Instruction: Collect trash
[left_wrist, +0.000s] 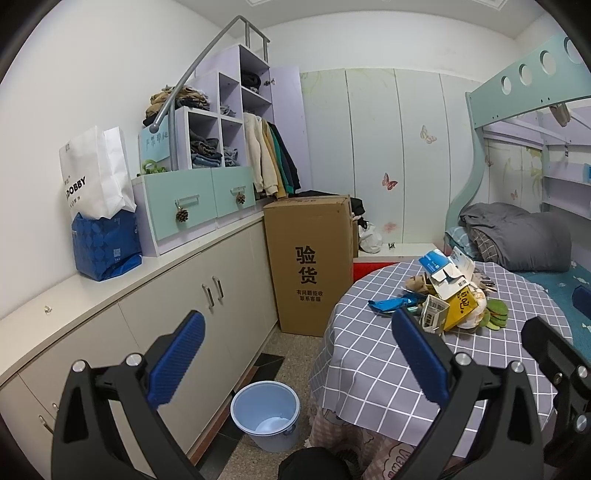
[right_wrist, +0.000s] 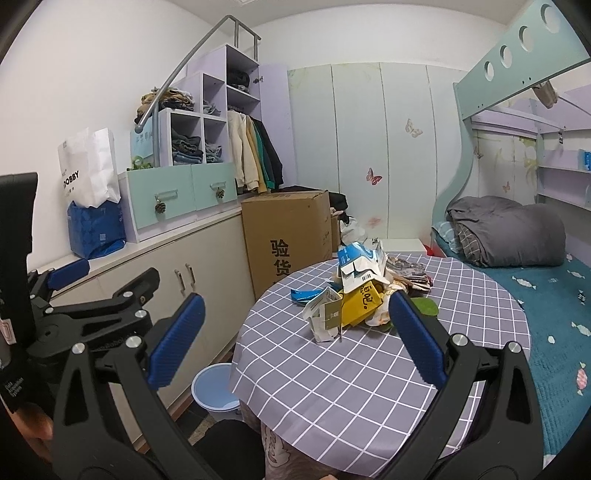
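Trash pile (right_wrist: 354, 291) sits on the table (right_wrist: 332, 387); left gripper (left_wrist: 295, 358) and right gripper (right_wrist: 295, 343) hover level, jaws apart.

Crumpled cardboard trash (right_wrist: 354, 291), checked cloth (right_wrist: 332, 387)

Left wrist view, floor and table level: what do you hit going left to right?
Cabinet doors → blue bucket on the floor → tall cardboard box → blue wrapper on the checked tablecloth → yellow carton in the trash pile → grey rolled duvet.
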